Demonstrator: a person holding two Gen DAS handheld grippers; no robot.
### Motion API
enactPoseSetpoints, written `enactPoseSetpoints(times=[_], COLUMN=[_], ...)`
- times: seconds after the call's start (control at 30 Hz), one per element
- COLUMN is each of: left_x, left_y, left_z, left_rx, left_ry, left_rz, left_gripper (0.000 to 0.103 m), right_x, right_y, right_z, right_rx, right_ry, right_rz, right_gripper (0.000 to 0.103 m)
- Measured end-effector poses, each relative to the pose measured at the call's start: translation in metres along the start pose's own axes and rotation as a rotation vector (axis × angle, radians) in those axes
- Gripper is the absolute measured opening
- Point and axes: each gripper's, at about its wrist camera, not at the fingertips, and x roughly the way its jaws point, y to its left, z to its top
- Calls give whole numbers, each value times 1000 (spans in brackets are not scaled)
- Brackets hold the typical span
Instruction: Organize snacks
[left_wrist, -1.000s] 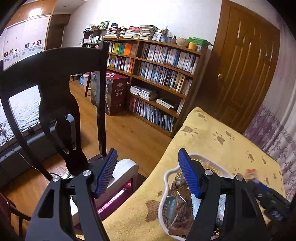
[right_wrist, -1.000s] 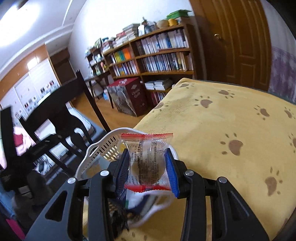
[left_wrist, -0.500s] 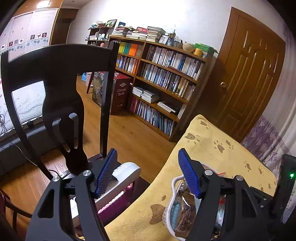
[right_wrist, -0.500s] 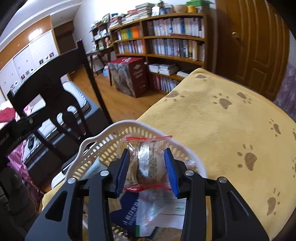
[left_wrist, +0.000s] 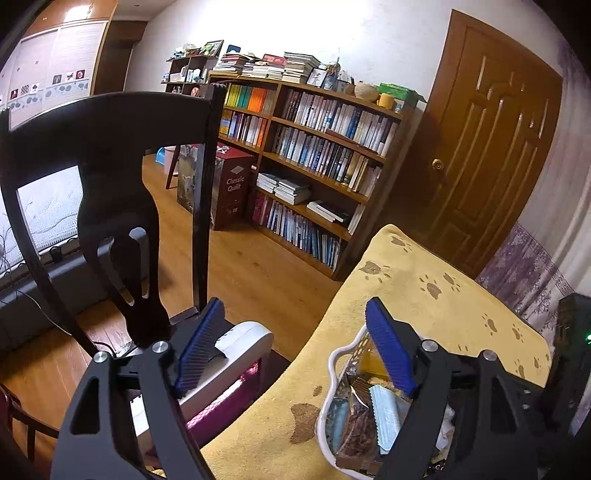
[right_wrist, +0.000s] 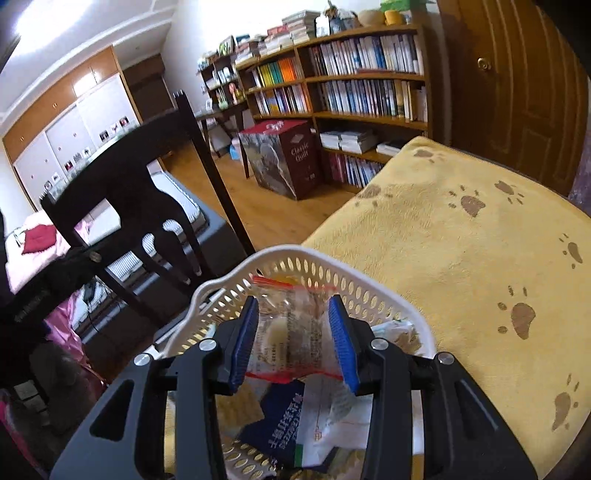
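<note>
A white perforated basket (right_wrist: 295, 258) sits at the near corner of the yellow paw-print tablecloth (right_wrist: 461, 251). My right gripper (right_wrist: 291, 332) is shut on a clear snack packet with red sealed edges (right_wrist: 288, 328), held just over the basket's inside. Several other packets lie under it, among them a dark blue one (right_wrist: 275, 432). In the left wrist view the same basket (left_wrist: 332, 373) shows at the lower right with brown and pale blue packets (left_wrist: 384, 410) in it. My left gripper (left_wrist: 295, 347) is open and holds nothing, hovering off the table's edge left of the basket.
A dark wooden chair (left_wrist: 110, 192) stands close to the left of the table. A white and pink appliance (left_wrist: 236, 365) sits on the floor below the table edge. A bookshelf (left_wrist: 317, 155), a maroon box (left_wrist: 229, 188) and a brown door (left_wrist: 491, 147) lie beyond.
My right gripper has come down and forward with the clear packet, from above the basket's rim to inside it. The left gripper drew back from the basket and stayed open.
</note>
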Motion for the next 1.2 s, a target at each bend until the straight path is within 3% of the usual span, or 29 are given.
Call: enactPoseSetpoints(times=[0.37,0.67,0.9,1.07,1.2], left_x=[-6,-18,-27,-34,-39], left_y=[-7,-18,-30,-47,-56], left_z=[-3,-6,-11,-20,-28], left_rx=[10,54,83,145,195], left_ry=[-1,-32,-60,-78,-84], left_rz=[-23,-25,-11,11,25], left_gripper=[93,97,100,100,100], right_x=[-60,-81,-93,-101,-106], right_y=[-26,-39,-50,-54,-44], right_z=[-18,-51,-87,-104,-110], right_rx=[77,100,116,123,65], right_ry=[-141,-145,-124,-129,-142], right_rz=[-37,-65,-64,-37,-77], right_gripper=[53,57,77,84,88])
